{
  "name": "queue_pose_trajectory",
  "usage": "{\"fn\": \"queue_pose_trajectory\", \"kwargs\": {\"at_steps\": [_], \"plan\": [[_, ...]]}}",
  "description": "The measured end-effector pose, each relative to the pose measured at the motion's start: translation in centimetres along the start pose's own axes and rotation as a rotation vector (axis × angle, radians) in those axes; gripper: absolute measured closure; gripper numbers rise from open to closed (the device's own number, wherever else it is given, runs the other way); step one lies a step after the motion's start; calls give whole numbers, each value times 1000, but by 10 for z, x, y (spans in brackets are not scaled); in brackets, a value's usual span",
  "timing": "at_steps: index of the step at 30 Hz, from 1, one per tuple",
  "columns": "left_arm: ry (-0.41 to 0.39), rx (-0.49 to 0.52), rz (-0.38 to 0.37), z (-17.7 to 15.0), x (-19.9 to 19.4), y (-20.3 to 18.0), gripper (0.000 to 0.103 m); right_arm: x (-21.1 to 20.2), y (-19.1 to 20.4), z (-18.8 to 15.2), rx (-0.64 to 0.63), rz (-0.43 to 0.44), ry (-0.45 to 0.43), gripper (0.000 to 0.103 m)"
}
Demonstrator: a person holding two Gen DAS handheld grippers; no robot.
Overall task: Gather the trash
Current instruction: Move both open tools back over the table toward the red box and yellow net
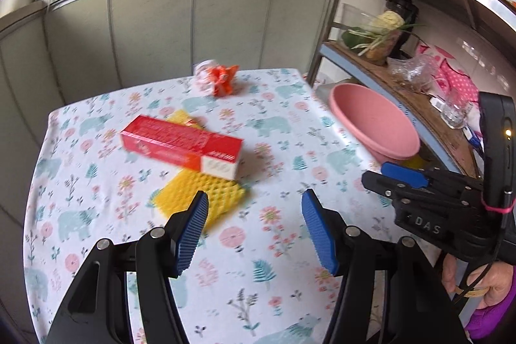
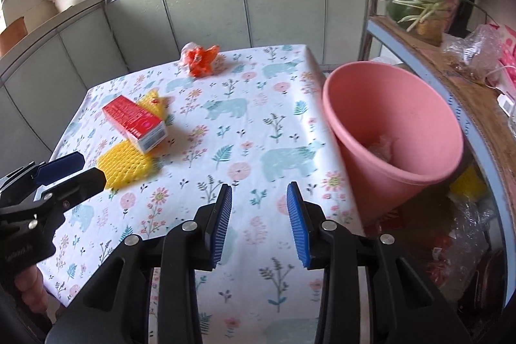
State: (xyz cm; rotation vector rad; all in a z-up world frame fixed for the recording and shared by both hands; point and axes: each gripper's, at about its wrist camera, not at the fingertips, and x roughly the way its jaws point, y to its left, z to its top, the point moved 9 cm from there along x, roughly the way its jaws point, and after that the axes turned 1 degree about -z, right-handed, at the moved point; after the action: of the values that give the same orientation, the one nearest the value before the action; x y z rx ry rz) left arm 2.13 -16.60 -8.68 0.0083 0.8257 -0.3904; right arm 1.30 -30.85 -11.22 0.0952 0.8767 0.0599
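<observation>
Trash is lying mostly uncollected on the floral tablecloth (image 1: 264, 247): a red carton (image 1: 180, 145) is resting across a yellow foam net (image 1: 200, 197), both well to the left of the pink bin (image 2: 391, 131), and a crumpled orange wrapper (image 2: 200, 57) is sitting at the far table edge, beyond the carton. Inside the bin, one pale crumpled scrap (image 2: 382, 147) is showing, suggesting that collection is only beginning. The left gripper (image 1: 254, 216) is hovering with fingers spread wide and empty, nearest the foam net. The right gripper (image 2: 259, 223) is holding nothing, its fingers parted, just left of the bin.
</observation>
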Motion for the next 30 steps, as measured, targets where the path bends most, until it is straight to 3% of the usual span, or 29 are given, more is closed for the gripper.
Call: {"fn": "queue_pose_trajectory", "kwargs": {"at_steps": [10,25,30], "plan": [[20,-63,45,-15,2,25,44,8,14,-8,-23,23,27,67],[35,-67,65,-21,10,38,44,19,27,-7,-54,41,47,67],[44,-27,62,-22,14,46,44,21,36,-6,-72,61,53,67]]}}
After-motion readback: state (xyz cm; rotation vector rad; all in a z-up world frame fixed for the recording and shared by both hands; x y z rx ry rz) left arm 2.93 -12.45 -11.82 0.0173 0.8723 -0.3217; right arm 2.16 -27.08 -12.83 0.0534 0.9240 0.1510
